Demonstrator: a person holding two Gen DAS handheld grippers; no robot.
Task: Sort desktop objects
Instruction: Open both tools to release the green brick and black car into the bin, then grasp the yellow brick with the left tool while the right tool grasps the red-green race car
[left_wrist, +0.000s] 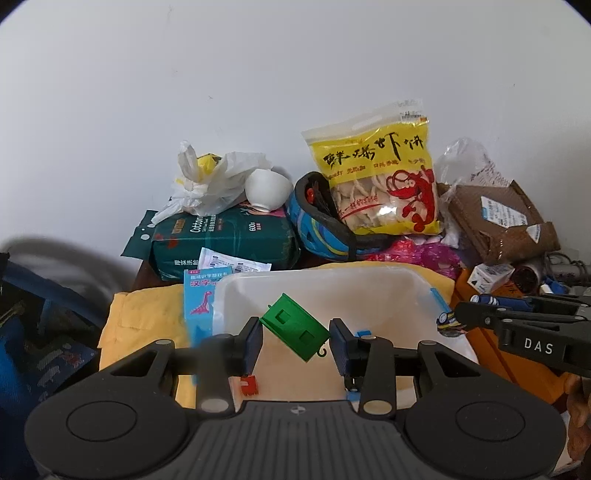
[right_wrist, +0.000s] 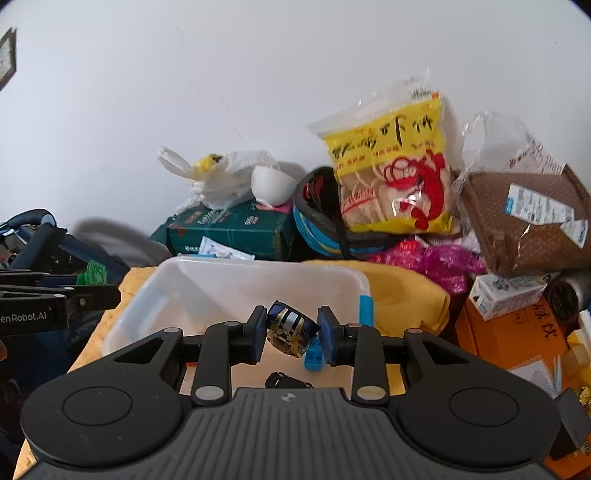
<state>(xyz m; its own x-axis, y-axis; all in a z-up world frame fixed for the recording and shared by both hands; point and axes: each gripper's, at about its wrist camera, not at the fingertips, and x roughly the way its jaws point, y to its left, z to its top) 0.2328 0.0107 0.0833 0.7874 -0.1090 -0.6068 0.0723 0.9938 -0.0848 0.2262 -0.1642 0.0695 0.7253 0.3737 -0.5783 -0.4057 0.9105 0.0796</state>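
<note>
My left gripper (left_wrist: 295, 338) is shut on a green toy block (left_wrist: 293, 330) and holds it tilted above a clear plastic bin (left_wrist: 258, 286). A small red piece (left_wrist: 249, 386) lies in the bin below. My right gripper (right_wrist: 291, 332) is shut on a blue and yellow toy car (right_wrist: 291, 332) over the same bin (right_wrist: 177, 284). A blue brick (right_wrist: 314, 356) and a small black toy car (right_wrist: 286, 380) lie on the bin floor. The right gripper shows in the left wrist view (left_wrist: 458, 317), and the left gripper shows in the right wrist view (right_wrist: 114, 293).
The bin sits on a yellow cloth (left_wrist: 147, 325). Behind it are a green tissue pack (left_wrist: 229, 236), a white bowl (left_wrist: 267, 190), a blue helmet (left_wrist: 321, 229), a yellow shrimp-cracker bag (left_wrist: 380, 177) and a brown parcel (left_wrist: 502, 221). An orange box (right_wrist: 517, 332) stands at the right.
</note>
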